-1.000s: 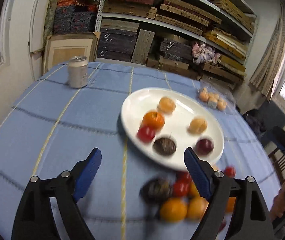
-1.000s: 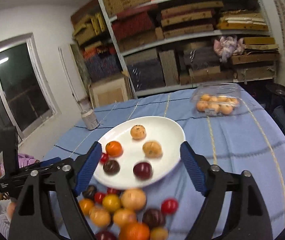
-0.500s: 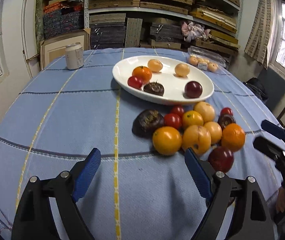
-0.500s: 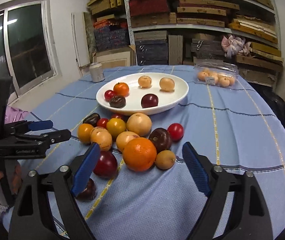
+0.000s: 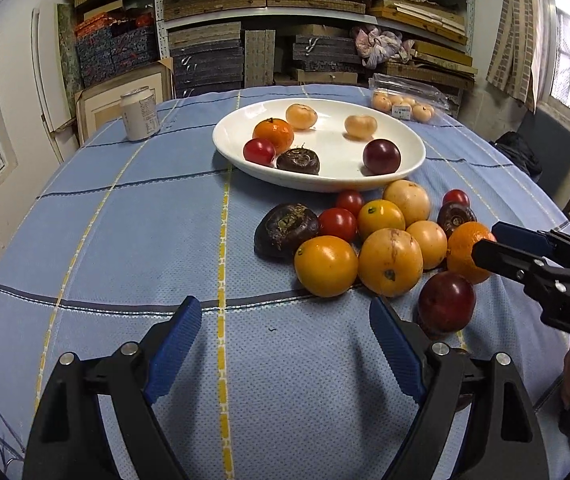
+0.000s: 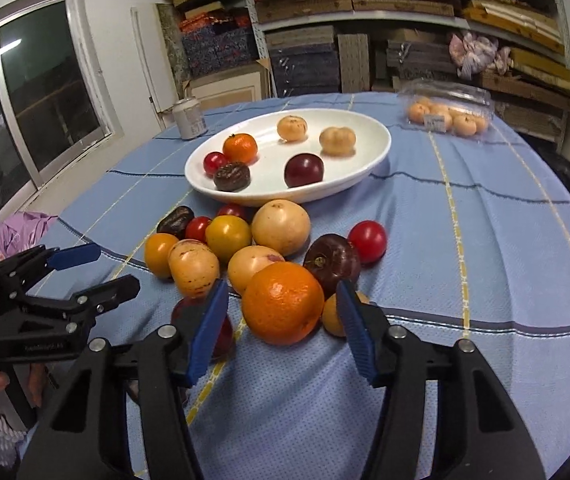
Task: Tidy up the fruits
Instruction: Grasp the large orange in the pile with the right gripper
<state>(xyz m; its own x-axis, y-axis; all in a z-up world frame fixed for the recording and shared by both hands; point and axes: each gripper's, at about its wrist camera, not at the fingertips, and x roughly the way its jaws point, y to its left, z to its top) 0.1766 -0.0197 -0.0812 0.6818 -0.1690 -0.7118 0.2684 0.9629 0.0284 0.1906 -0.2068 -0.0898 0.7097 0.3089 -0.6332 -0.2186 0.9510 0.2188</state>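
On the far left of the counter with the blue checked cloth [image 5: 133, 216] stands a small silver drink can [image 5: 139, 113]. The left gripper [image 5: 285, 334] hangs over bare cloth with its blue fingers [image 5: 173, 346] wide apart and nothing between them. Next comes the big white oval plate [image 6: 377, 148], near the middle. On it lie a small red tomato, a little orange, a dark brown wrinkly fruit, two pale peach-coloured fruits and a dark red plum [image 6: 303, 169]. Just in front of the plate is the heap of loose round fruits [image 5: 369, 236], yellow, orange, red and dark, all touching each other. The right gripper [image 6: 281, 312] is at the near edge of the heap. Its fingers have just been closing and now stand narrow, one on each side of the big bright orange [image 6: 283, 302], which sits on the cloth. I cannot tell if they press it yet. Far right, behind, sits a clear plastic box of small oranges [image 6: 447, 114]
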